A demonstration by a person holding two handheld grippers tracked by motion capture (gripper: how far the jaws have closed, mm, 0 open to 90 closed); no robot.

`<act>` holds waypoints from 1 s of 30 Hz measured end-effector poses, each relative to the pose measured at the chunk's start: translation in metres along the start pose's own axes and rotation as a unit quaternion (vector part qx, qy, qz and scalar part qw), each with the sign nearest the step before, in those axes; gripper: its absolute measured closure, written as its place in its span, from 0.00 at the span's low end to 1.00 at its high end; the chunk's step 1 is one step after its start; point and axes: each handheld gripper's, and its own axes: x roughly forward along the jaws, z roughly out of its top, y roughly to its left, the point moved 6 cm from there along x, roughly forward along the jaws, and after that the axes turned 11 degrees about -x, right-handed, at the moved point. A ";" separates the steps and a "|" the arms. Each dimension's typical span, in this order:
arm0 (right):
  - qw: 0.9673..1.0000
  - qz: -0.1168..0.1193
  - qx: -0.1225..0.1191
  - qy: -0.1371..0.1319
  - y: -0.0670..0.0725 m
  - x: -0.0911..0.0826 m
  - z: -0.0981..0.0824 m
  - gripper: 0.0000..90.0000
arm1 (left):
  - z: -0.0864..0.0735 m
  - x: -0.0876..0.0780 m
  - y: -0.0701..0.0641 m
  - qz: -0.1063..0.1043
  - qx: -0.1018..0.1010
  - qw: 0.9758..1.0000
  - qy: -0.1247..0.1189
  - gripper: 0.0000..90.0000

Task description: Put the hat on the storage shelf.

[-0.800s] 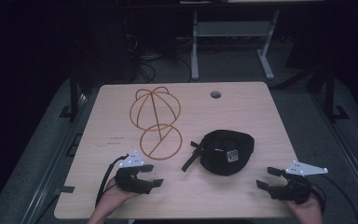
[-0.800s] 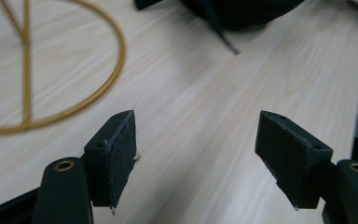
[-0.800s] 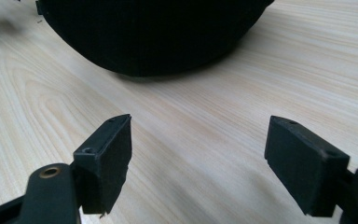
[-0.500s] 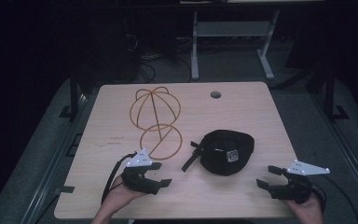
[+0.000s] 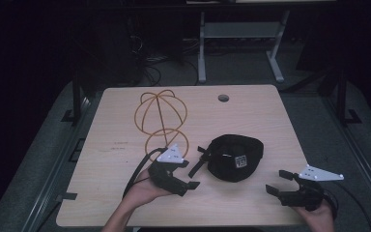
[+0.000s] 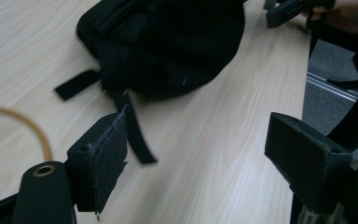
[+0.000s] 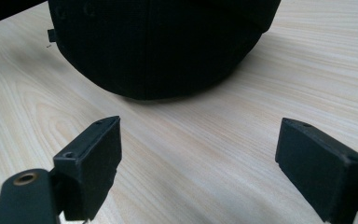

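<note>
A black cap lies on the light wooden table, its strap trailing to the left. Beside that strap my left gripper stands open, holding nothing. In the left gripper view its jaws frame bare table just short of the strap and the cap. My right gripper rests open near the table's front right edge, pointing at the cap from a short way off. The right gripper view has the cap ahead of the empty open gripper.
A gold wire dome-shaped stand sits on the table behind the left gripper, its ring base close to the grey plate. A round cable hole is near the far edge. A metal frame stands on the floor beyond.
My left gripper has moved away from the front edge and to the right, up to the cap's strap. The right gripper and the cap have stayed put.
</note>
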 end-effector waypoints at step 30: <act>1.000 0.014 -0.008 -0.027 0.004 -0.007 0.004 0.17 | 0.090 0.079 -0.031 -0.032 0.090 0.992 0.084 0.29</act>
